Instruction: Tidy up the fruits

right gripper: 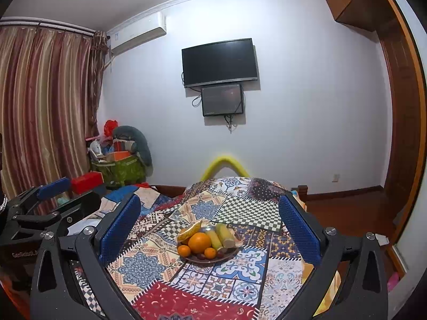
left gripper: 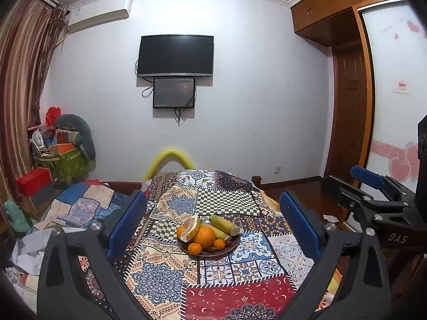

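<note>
A dark plate (left gripper: 234,244) (right gripper: 232,255) of fruit sits on the patchwork-covered table (left gripper: 165,274) (right gripper: 149,264). It holds a large orange (left gripper: 204,236) (right gripper: 199,242), two small oranges (left gripper: 194,248) (left gripper: 219,244), a pomelo piece (left gripper: 190,226) (right gripper: 190,231), sugarcane sticks (left gripper: 224,224) (right gripper: 223,235) and dark dates. My left gripper (left gripper: 213,221) is open and empty, above the near side of the table, its jaws framing the plate. My right gripper (right gripper: 210,226) is open and empty beside it. The right gripper also shows in the left wrist view (left gripper: 373,186), and the left gripper in the right wrist view (right gripper: 48,200).
A yellow padded chair back (left gripper: 170,160) (right gripper: 225,164) stands behind the table. A bed with a patchwork quilt (left gripper: 80,202), papers and boxes lies at left. A TV (left gripper: 174,54) hangs on the far wall. A wooden wardrobe (left gripper: 349,106) stands at right.
</note>
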Motion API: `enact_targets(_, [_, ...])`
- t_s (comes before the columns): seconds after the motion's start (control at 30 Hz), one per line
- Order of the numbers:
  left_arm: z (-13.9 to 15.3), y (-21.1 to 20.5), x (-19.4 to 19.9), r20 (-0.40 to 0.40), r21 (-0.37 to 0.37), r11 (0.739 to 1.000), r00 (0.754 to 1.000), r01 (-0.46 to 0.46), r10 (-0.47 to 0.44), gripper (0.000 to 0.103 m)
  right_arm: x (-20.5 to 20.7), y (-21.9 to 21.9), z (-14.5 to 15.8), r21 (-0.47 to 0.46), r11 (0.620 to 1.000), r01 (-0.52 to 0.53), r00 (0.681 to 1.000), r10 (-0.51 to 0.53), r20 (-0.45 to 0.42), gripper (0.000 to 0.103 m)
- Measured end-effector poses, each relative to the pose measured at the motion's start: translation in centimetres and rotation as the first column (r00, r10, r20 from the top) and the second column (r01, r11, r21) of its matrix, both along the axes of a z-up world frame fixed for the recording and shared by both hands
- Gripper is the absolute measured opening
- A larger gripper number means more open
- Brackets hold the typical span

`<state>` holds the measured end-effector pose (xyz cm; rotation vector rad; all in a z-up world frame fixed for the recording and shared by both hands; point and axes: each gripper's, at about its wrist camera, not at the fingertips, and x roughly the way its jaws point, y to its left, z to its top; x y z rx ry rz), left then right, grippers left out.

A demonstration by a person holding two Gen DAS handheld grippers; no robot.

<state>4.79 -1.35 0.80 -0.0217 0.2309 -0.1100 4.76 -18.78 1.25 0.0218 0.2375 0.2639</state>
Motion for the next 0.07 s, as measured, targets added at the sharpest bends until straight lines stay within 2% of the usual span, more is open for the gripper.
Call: enact_targets(0.07, [-0.04,-0.02,0.04,0.001,0.006,1.0,1.0,-0.002,0.002,0.101,0.12,0.01,-0.02,-0.002,1.0,0.0,1.0,0.0,-0.001,0.103])
